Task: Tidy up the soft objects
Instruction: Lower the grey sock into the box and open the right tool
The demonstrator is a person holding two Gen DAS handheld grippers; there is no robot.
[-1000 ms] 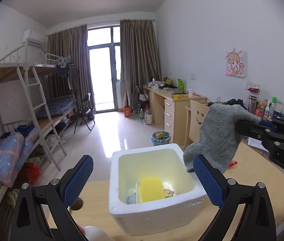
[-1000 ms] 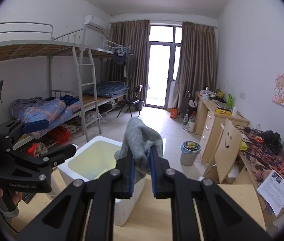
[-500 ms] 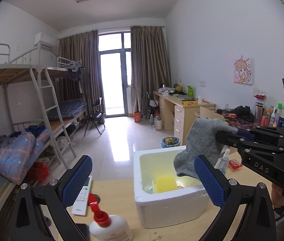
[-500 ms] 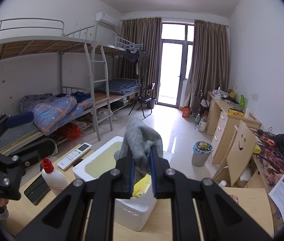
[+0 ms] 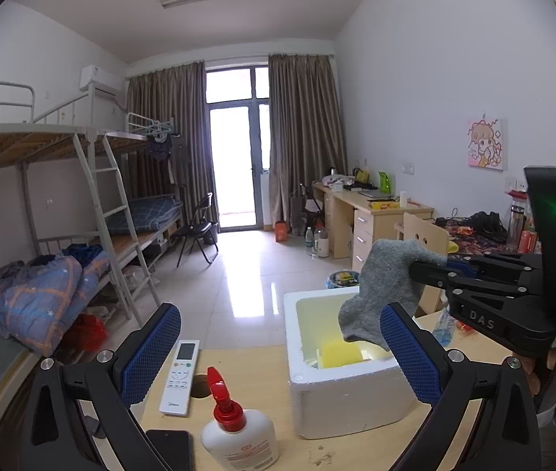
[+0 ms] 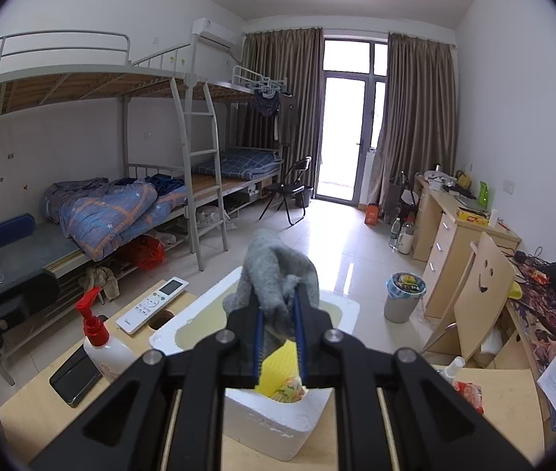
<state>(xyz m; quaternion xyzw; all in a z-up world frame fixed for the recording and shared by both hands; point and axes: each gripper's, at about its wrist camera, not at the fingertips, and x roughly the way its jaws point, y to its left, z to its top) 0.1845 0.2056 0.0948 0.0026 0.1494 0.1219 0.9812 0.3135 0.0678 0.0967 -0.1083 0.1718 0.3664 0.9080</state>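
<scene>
Right gripper (image 6: 279, 316) is pinching the grey sock (image 6: 276, 274) between its blue pads. In the right wrist view the sock bunches up just above the fingertips at frame centre. In the left wrist view the same sock (image 5: 383, 292) hangs from the right gripper (image 5: 431, 265) at centre right, its toe end drooping above the open white foam box (image 5: 340, 396) — held in the air, not resting on the box.

Inside the box: a yellow sponge (image 5: 340, 353) standing against the near wall, with a small multicoloured item beside it that is too small to identify.

Left gripper (image 5: 278, 357) is spread wide, nothing between its blue pads; the box sits behind and between them, toward the right finger.

On the wooden table (image 5: 262, 365), lower left of the box: a white remote (image 5: 180, 376), a white pump bottle with a red top (image 5: 234, 431), and a dark phone (image 5: 170, 449) at the bottom edge.

Readable writing — "DAS" in pale letters on the right gripper's black body, right side of the left wrist view. The bottle's label text and the remote's logo are too small to read.
</scene>
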